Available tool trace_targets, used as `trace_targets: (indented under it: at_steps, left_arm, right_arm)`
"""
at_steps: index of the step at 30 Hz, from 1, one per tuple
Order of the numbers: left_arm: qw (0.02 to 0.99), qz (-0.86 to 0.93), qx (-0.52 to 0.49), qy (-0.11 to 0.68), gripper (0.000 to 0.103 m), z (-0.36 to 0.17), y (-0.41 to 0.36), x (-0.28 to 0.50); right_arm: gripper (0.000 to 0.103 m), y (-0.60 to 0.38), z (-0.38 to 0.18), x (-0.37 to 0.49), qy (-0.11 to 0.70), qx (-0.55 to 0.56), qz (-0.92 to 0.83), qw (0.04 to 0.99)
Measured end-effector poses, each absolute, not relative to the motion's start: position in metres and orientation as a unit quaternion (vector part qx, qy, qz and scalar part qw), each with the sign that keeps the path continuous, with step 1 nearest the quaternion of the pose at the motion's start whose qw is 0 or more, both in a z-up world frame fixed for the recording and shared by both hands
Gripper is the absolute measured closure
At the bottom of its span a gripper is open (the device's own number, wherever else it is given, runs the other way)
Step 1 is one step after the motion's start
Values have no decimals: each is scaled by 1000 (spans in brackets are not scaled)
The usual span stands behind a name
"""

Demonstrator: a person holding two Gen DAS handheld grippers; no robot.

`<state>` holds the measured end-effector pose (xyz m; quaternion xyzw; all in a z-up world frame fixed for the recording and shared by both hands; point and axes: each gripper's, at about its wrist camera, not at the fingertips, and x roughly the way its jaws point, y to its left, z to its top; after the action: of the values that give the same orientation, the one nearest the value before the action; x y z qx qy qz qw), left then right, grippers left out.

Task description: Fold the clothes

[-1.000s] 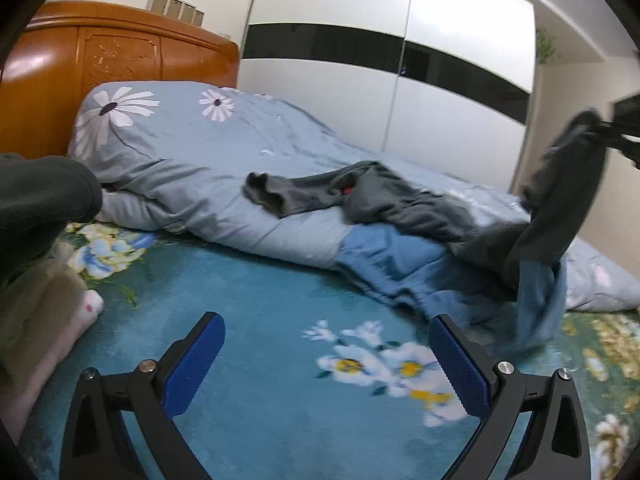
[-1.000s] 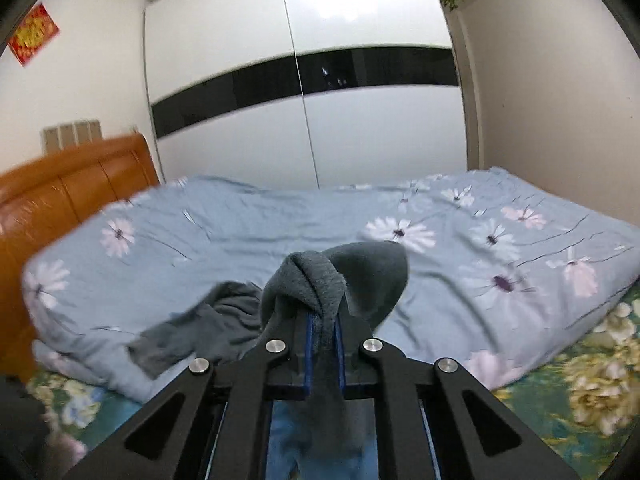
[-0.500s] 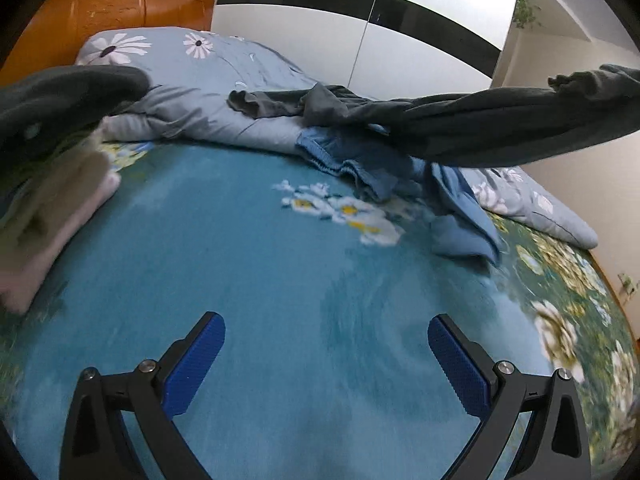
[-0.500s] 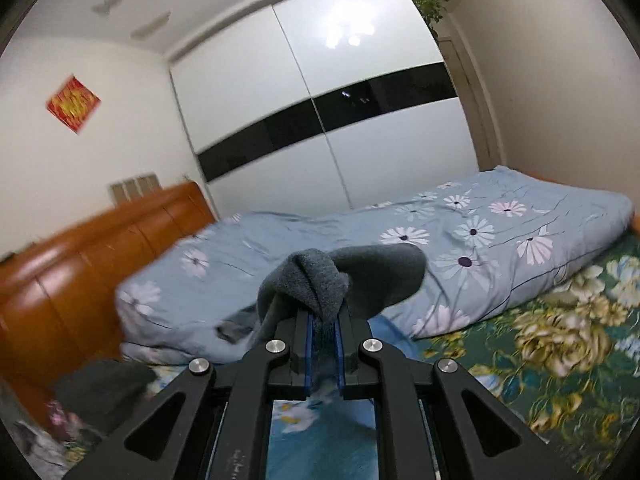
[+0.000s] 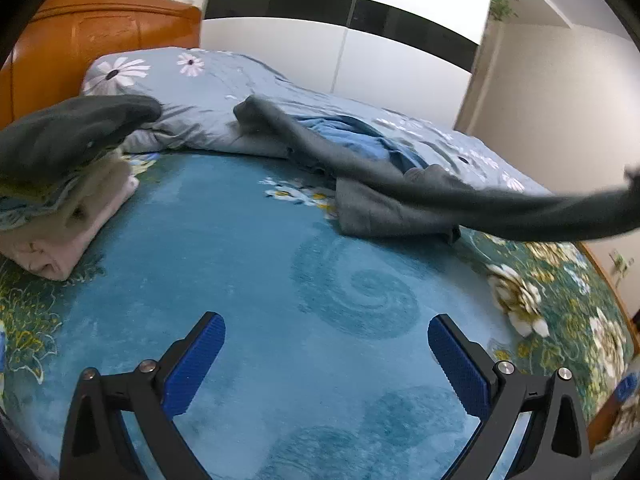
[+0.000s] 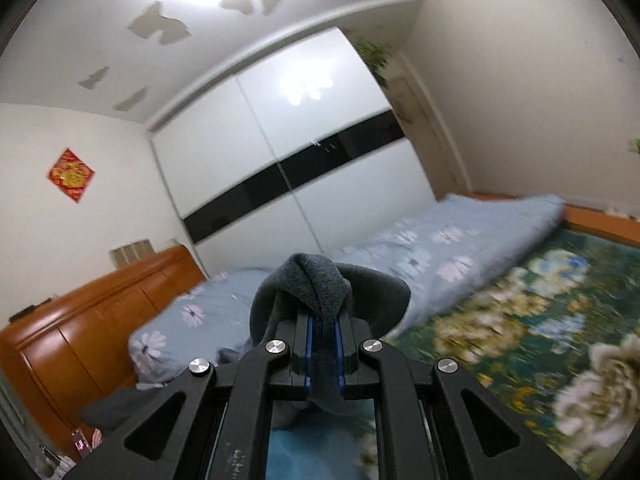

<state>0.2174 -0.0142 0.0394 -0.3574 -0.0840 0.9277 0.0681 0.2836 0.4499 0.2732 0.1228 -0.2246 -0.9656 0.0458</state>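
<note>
The right gripper [image 6: 323, 354] pinches a fold of the grey garment [image 5: 400, 188] between its jaws, and the left gripper [image 5: 326, 364] stays spread and empty. Since a second ago the garment has been pulled off the quilt [image 5: 224, 92] and now stretches over the blue bedspread [image 5: 240, 264], so spreading it flat probably comes next.

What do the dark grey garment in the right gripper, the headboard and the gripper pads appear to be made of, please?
Dark grey garment: probably a fleecy knit fabric; its surface is matte and fuzzy, and it drapes limply.
Headboard: seemingly varnished wood, orange-brown and glossy, with carved panels.
Pads of the left gripper: likely rubber or textured plastic, blue with a fine knurled pattern.
</note>
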Motion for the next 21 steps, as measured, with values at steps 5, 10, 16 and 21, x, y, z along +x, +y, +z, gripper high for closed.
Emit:
trace_targets:
  at_steps: [5, 10, 16, 21]
  left_arm:
    - [83, 925, -366, -66, 0, 36, 10, 208]
    - [114, 924, -360, -59, 0, 40, 45, 200]
    - [133, 926, -351, -44, 0, 44, 76, 199]
    - [97, 925, -363, -47, 0, 33, 52, 195]
  right_arm:
    - [94, 472, 214, 266, -234, 205, -950, 6]
    - [94, 426, 173, 230, -179, 295, -936, 68]
    - [94, 346, 120, 183, -156, 374, -897, 179]
    - [92, 280, 53, 161, -146, 443, -858, 216]
